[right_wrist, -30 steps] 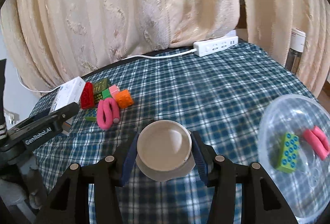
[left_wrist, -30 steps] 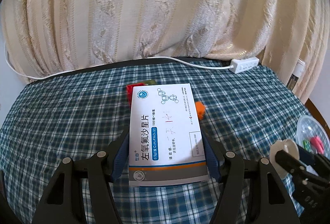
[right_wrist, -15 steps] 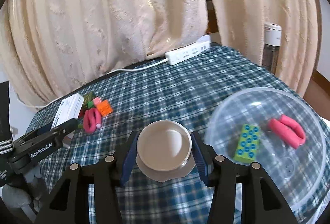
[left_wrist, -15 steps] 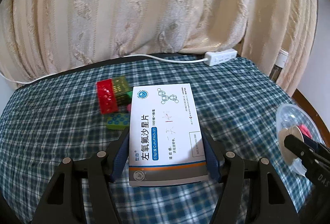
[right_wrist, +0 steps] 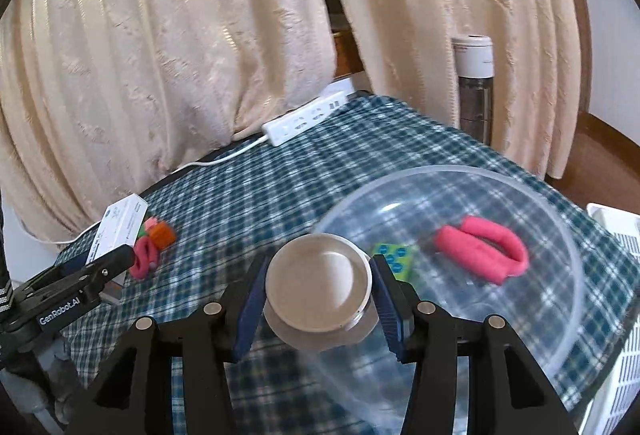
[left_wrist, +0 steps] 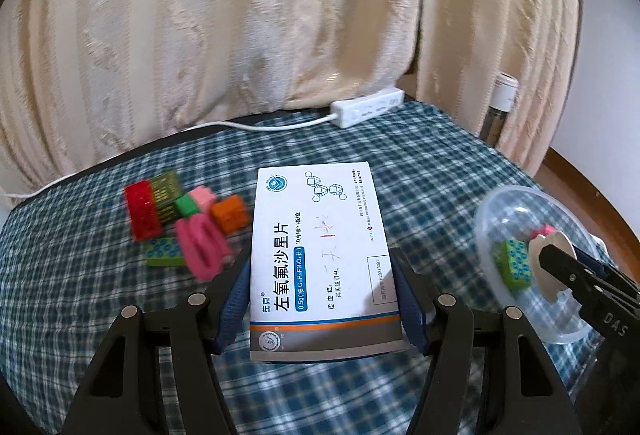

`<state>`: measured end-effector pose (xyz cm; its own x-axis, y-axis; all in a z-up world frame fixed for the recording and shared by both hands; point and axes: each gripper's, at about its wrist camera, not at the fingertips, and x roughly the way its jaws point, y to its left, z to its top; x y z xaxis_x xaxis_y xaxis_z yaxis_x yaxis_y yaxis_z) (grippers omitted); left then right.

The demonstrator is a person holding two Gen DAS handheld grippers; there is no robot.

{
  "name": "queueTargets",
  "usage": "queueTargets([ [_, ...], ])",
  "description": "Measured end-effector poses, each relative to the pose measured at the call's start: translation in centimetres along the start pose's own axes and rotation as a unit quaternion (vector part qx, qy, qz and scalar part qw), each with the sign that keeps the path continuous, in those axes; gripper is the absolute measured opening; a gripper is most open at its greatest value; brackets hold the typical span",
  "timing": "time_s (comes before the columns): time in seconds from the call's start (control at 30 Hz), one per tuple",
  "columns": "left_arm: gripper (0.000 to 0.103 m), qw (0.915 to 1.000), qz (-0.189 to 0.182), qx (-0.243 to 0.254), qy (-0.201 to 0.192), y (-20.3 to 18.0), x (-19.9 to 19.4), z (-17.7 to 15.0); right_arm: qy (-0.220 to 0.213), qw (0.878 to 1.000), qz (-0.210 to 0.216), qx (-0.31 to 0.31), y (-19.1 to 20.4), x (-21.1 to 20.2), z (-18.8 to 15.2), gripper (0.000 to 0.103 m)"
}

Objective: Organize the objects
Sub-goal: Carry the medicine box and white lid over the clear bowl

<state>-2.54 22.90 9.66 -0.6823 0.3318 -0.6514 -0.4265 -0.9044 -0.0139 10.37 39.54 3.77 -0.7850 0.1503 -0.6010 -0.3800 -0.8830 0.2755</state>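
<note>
My left gripper is shut on a white medicine box and holds it above the checked tablecloth. My right gripper is shut on a small white cup at the near left rim of a clear plastic bowl. The bowl holds a pink clip and a green studded brick. The bowl and right gripper with the cup show at the right of the left wrist view. A pile of coloured bricks and a pink clip lie left of the box.
A white power strip with its cable lies at the table's far edge under cream curtains. A bottle stands beyond the far right edge. A white basket sits at the right. The table is round.
Both grippers have swung right with their loads. The right gripper carried the cup to the bowl's rim. The brick pile now lies left of the medicine box.
</note>
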Motion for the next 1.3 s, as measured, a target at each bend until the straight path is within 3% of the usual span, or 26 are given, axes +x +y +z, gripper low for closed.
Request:
queueTargets([
  [0.47,0.066,0.9972,-0.057,0.045,0.015,-7.4,1.0,1.1,-0.004,0.999,-0.031,0.034,-6.2,-1.0,0.0,0.054],
  [1.3,0.066,0.9819,-0.153,0.099,0.049,-16.8,3.7,1.9,-0.015,0.997,-0.046,0.067,-12.1,-1.6,0.9,0.054],
])
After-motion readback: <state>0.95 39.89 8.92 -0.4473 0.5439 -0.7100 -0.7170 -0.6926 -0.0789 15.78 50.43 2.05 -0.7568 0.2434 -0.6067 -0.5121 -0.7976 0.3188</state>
